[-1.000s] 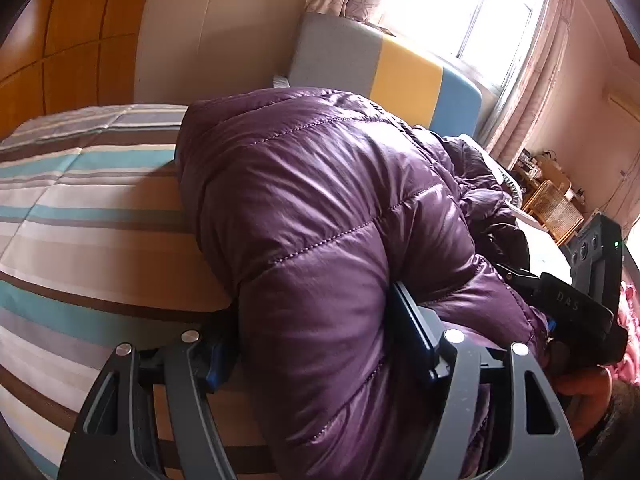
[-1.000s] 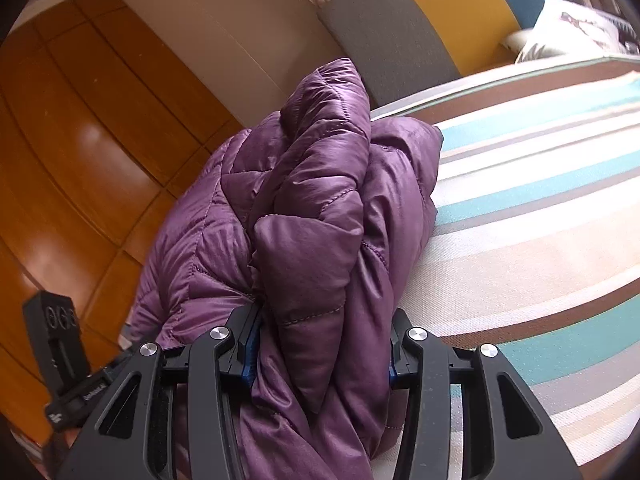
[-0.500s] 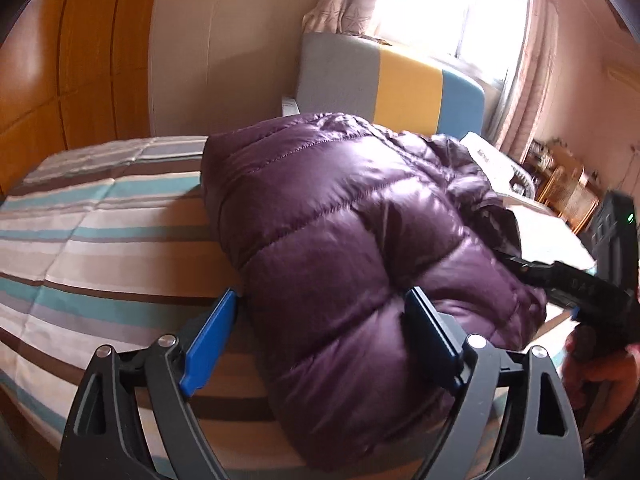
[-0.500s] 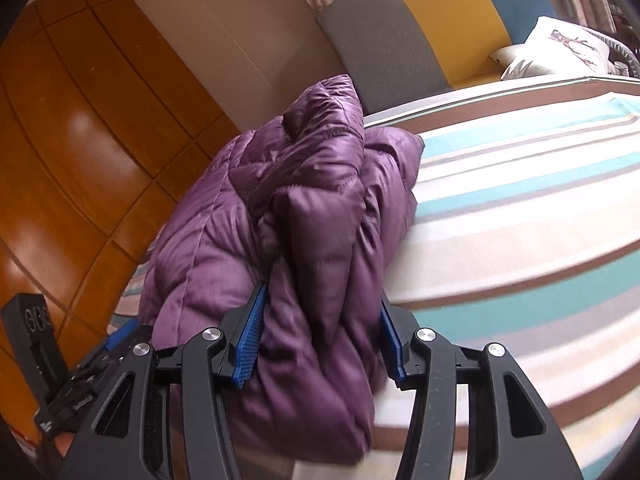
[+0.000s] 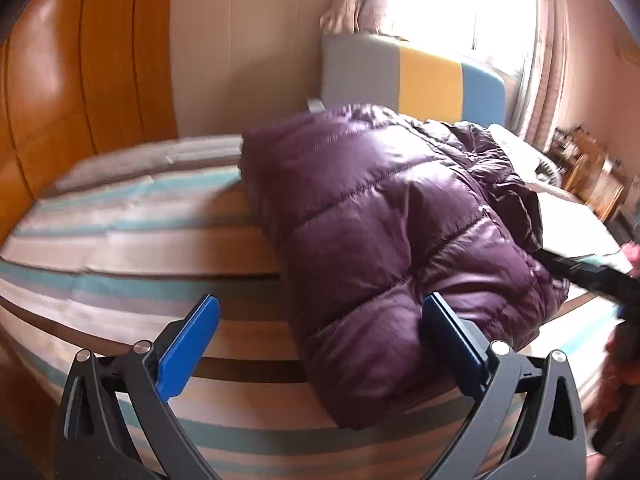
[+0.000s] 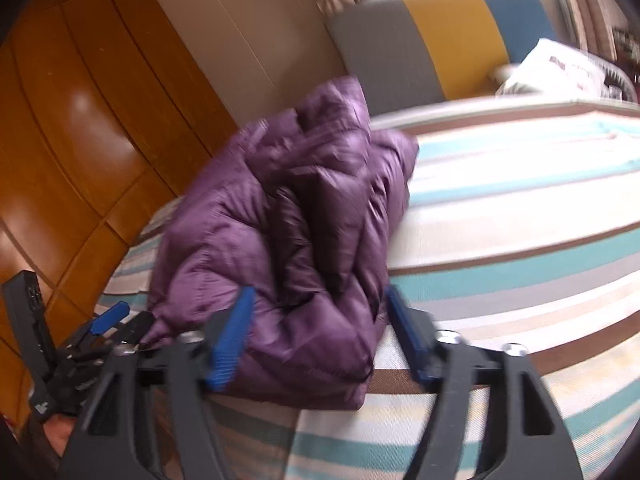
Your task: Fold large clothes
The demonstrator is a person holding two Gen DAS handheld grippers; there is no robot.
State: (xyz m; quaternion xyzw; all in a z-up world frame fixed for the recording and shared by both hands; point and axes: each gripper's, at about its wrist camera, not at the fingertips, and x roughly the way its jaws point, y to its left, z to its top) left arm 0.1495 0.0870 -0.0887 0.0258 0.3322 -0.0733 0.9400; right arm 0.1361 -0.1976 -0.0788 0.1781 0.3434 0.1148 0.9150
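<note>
Jacket: a purple quilted puffer jacket [image 5: 384, 216] lies folded into a thick bundle on the bed, filling the centre of the left wrist view and the centre-left of the right wrist view [image 6: 296, 232].
Bed: striped cover [image 5: 132, 240] in teal, beige and brown, with bare stripes at the left of the left wrist view.
Left tongs [image 5: 320, 340]: spread wide, having just been opening; the left blue pad stands clear over the cover, the right pad sits just beside the jacket's lower bulge, not pressing it.
Right tongs [image 6: 318, 334]: jaws apart, having just been opening; the bundle's near end lies between the blue pads, which no longer squeeze it; the picture is blurred.
Background: orange wooden wardrobe [image 6: 80, 128] at left; grey, yellow and blue headboard [image 5: 412, 76] at upper right.
</note>
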